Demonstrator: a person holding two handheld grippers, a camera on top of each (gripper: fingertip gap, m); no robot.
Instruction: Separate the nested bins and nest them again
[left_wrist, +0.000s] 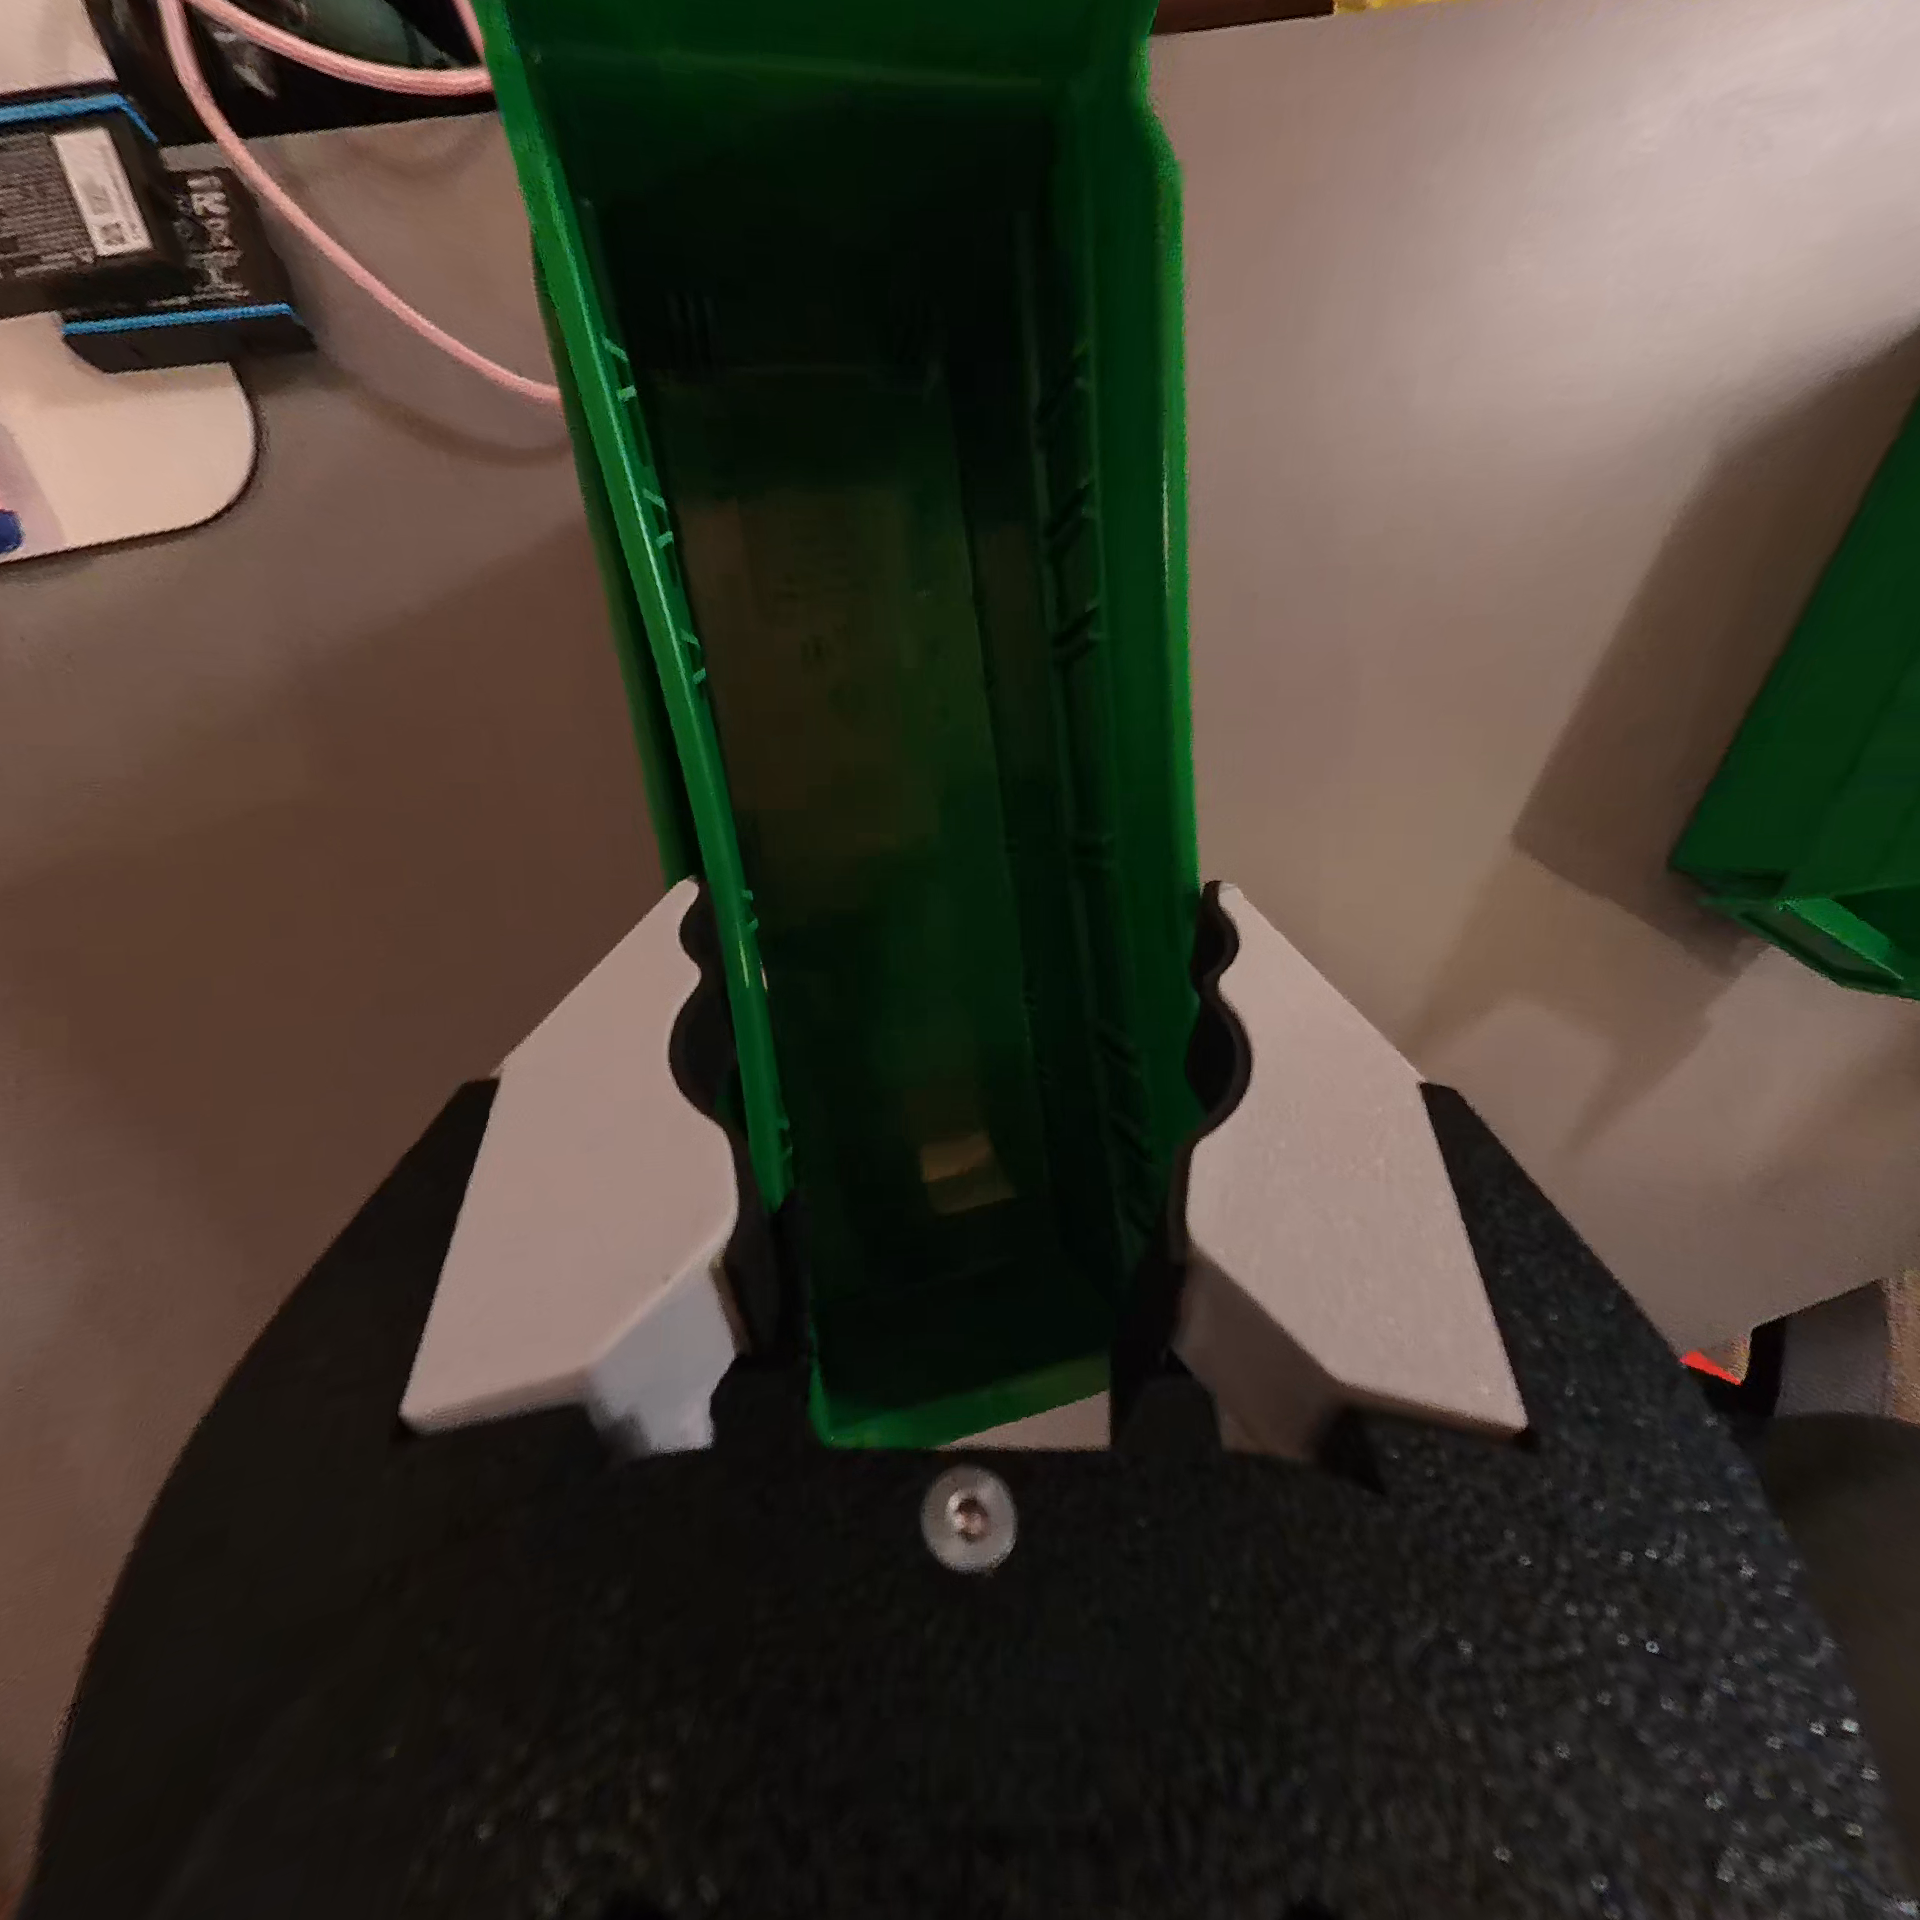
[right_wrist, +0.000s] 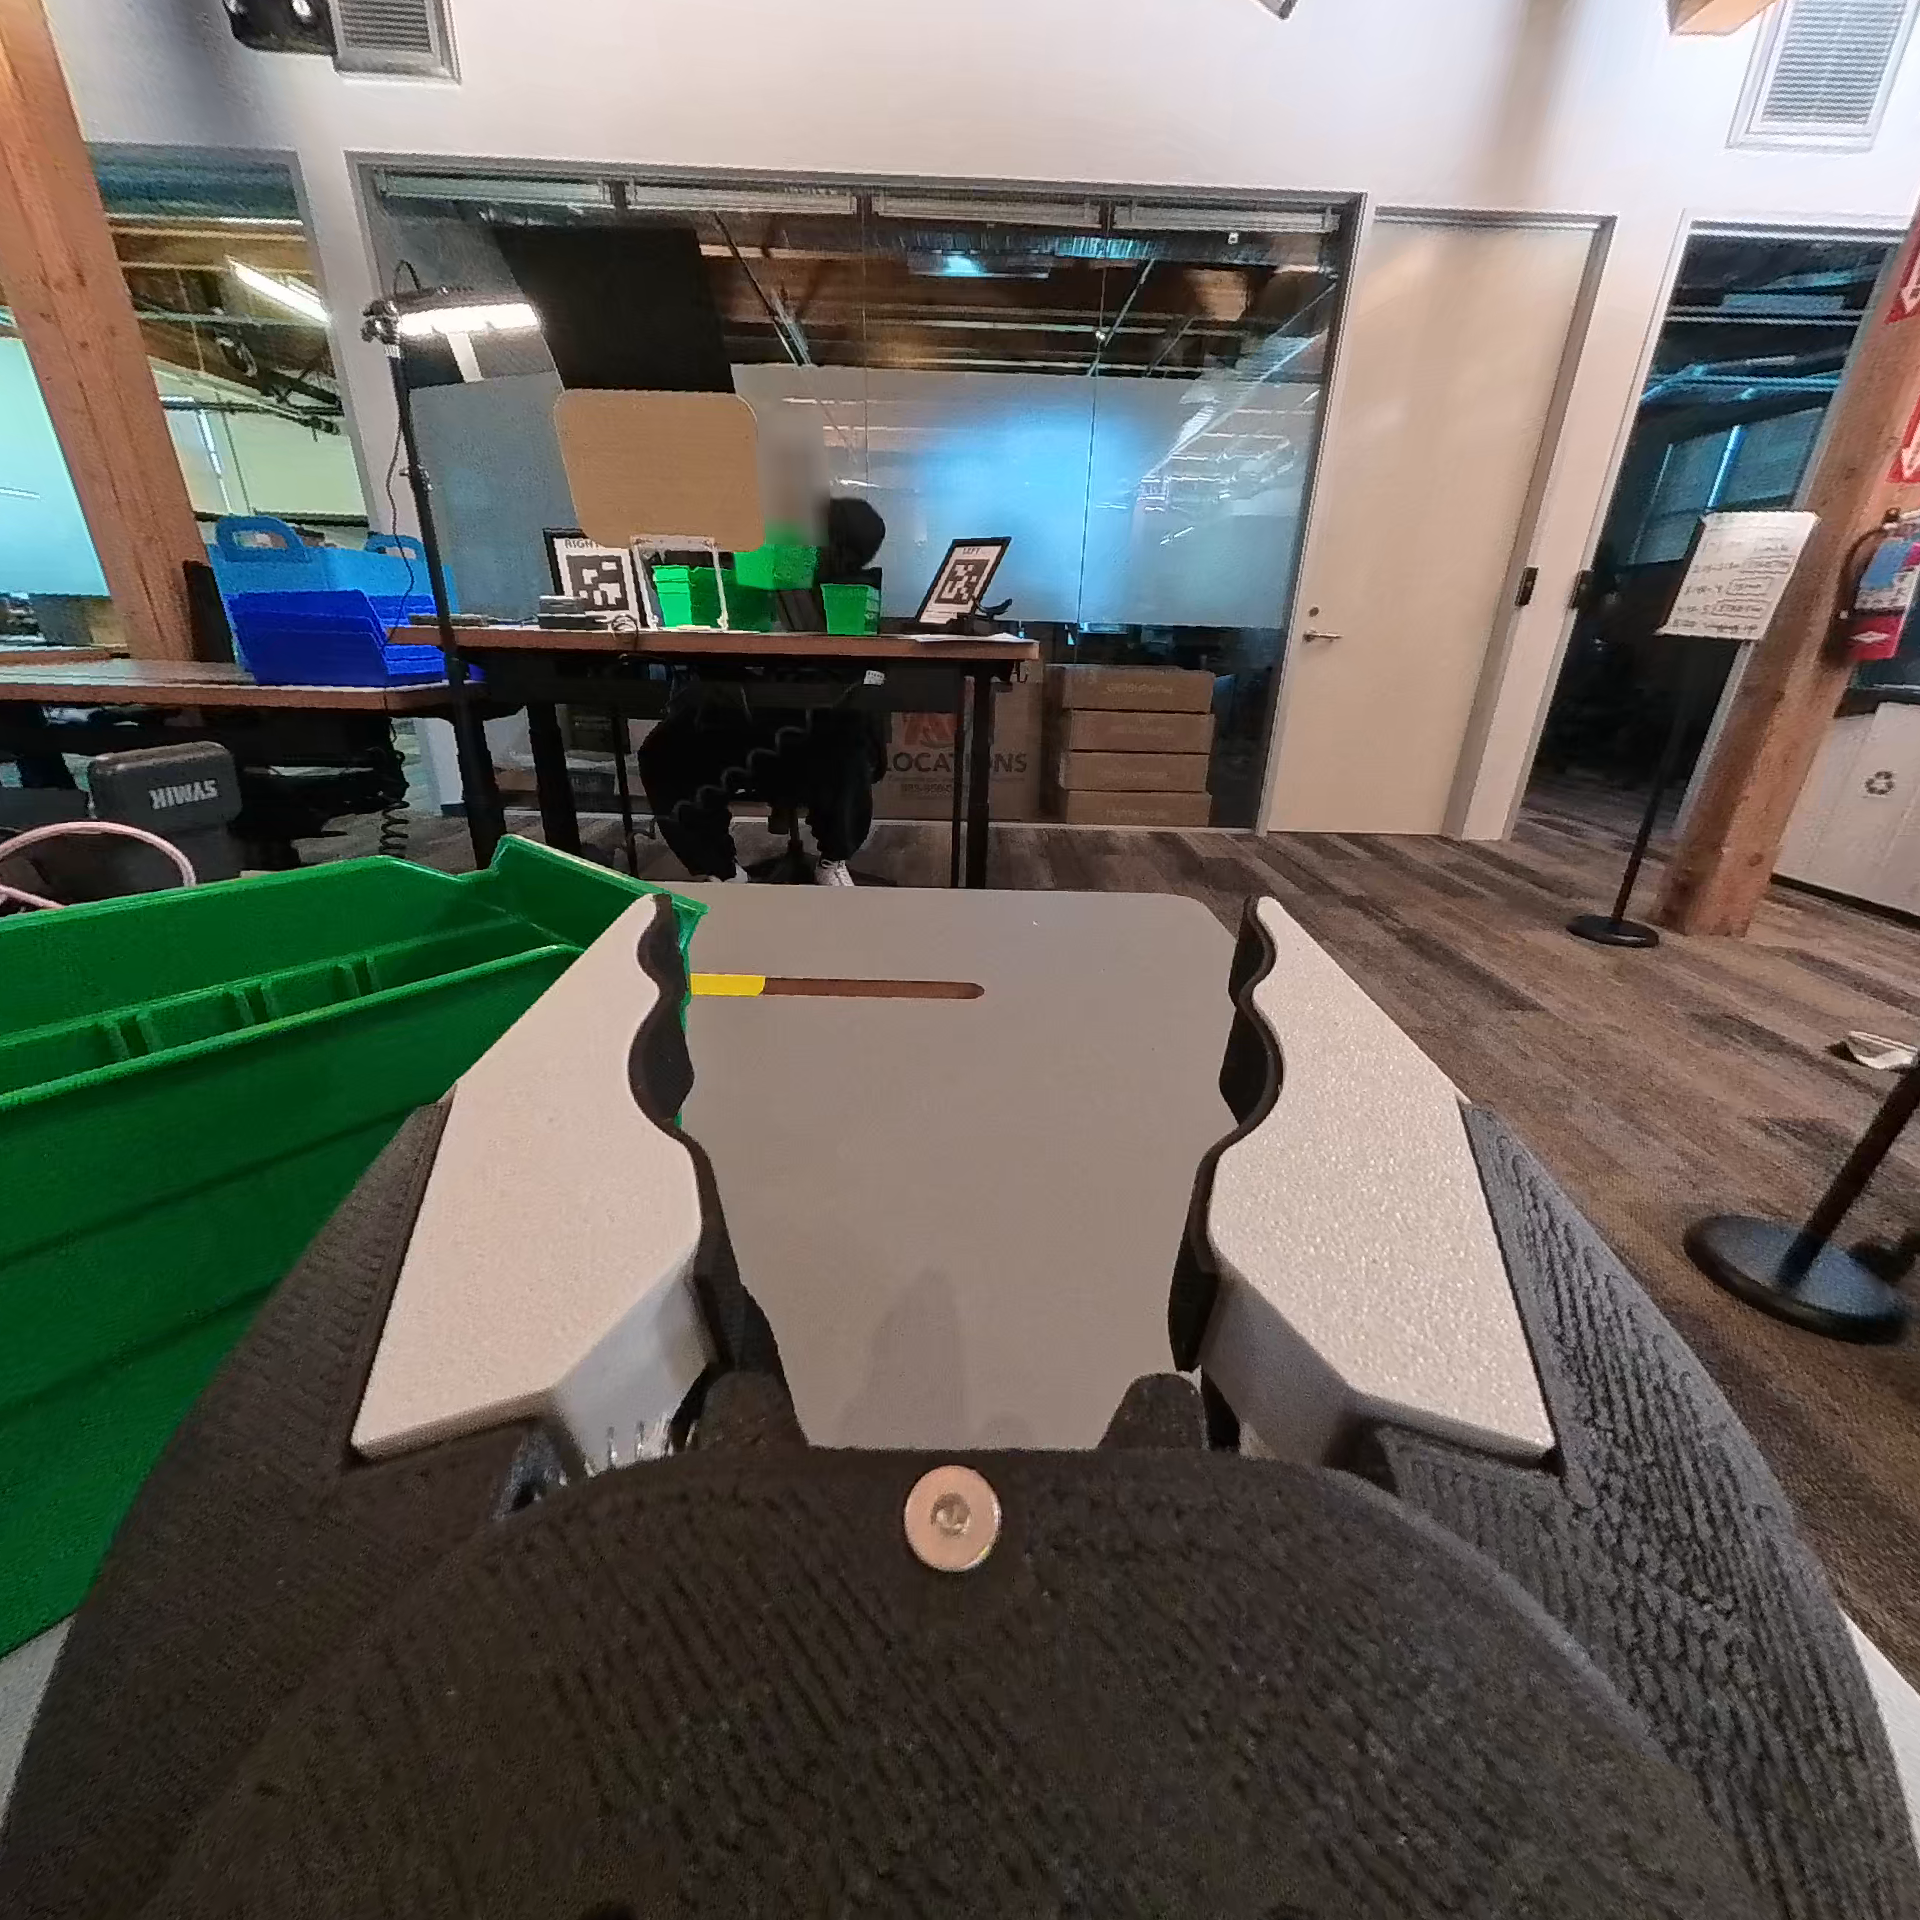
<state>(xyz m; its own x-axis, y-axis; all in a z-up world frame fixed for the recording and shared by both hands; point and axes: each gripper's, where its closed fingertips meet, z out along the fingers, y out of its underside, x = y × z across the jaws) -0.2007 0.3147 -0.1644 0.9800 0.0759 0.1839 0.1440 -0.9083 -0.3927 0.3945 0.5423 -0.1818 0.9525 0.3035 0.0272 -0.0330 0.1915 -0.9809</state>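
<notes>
In the left wrist view, my left gripper (left_wrist: 956, 935) is shut on a narrow green bin (left_wrist: 883, 623). Both fingers press its side walls, and the bin reaches forward with its open inside facing the camera, above the grey table (left_wrist: 312, 831). A second green bin (left_wrist: 1829, 779) lies on the table at the right edge. In the right wrist view, my right gripper (right_wrist: 961, 935) is open and empty above the grey table (right_wrist: 935, 1143). A green bin (right_wrist: 208, 1091) lies just left of its left finger (right_wrist: 561, 1143), close to or touching the fingertip.
Black devices with blue edges (left_wrist: 135, 239), a pink cable (left_wrist: 312, 239) and a white pad (left_wrist: 135, 457) lie at the table's far left. A yellow-and-brown strip (right_wrist: 831, 987) marks the table near its far edge. Stanchion bases (right_wrist: 1787, 1278) stand on the floor at the right. A person (right_wrist: 790, 748) sits at a far desk.
</notes>
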